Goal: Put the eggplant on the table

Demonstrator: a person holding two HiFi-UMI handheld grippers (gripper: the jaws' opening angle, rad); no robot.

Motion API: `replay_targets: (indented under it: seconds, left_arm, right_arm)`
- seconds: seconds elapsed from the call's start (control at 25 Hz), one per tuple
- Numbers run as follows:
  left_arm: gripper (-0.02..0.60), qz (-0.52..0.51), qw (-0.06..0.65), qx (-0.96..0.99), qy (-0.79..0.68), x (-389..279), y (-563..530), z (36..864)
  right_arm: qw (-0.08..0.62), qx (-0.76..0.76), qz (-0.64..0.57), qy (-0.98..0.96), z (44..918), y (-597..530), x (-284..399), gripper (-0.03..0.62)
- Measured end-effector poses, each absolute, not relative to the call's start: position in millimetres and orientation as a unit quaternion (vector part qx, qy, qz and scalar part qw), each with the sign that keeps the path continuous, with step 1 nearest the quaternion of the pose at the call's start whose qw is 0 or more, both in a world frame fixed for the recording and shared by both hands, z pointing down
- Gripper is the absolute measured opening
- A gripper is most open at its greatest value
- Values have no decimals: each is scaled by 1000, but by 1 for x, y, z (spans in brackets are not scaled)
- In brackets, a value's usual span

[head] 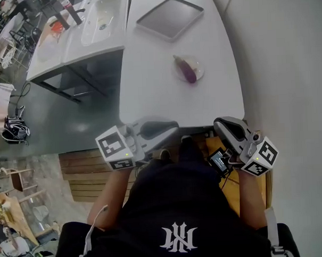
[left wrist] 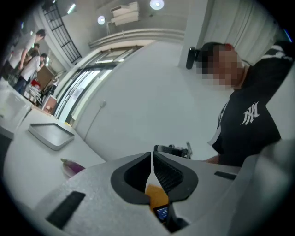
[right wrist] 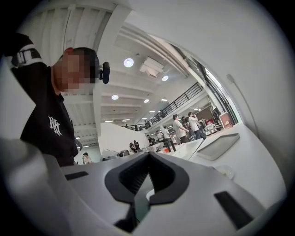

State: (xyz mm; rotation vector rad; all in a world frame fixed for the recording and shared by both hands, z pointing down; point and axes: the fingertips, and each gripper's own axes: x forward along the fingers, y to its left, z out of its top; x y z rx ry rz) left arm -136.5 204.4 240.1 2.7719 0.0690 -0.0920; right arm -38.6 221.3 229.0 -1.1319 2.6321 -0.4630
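Note:
A purple eggplant (head: 186, 71) lies on a small clear plate (head: 198, 66) in the middle of the white table (head: 148, 88). Both grippers are drawn back to the table's near edge, close to the person's body and well short of the eggplant. My left gripper (head: 162, 128) is shut with its jaw tips touching and nothing between them (left wrist: 152, 160); the eggplant (left wrist: 70, 166) shows far off to the left of it. My right gripper (head: 224, 127) is also shut and empty (right wrist: 148, 157); beyond it only the clear plate (right wrist: 224, 172) shows.
A grey tray (head: 169, 17) sits at the table's far end. A white sink counter (head: 100, 19) stands to the left of the table, and a wall runs along its right side. A small device with a screen (head: 220, 161) is near the right hand. Several people stand far behind.

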Motion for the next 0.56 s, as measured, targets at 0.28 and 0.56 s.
replay_targets:
  seconds: [0.28,0.56]
  left_arm:
    - [20,25,130,991,17,-132,215,248]
    - [20,24,175,982,66,-117,292,257]
  right_arm:
    - [108,-375,-154,908,231,216,-66,3]
    - [101,-371,-195,903,240,271,-74,3]
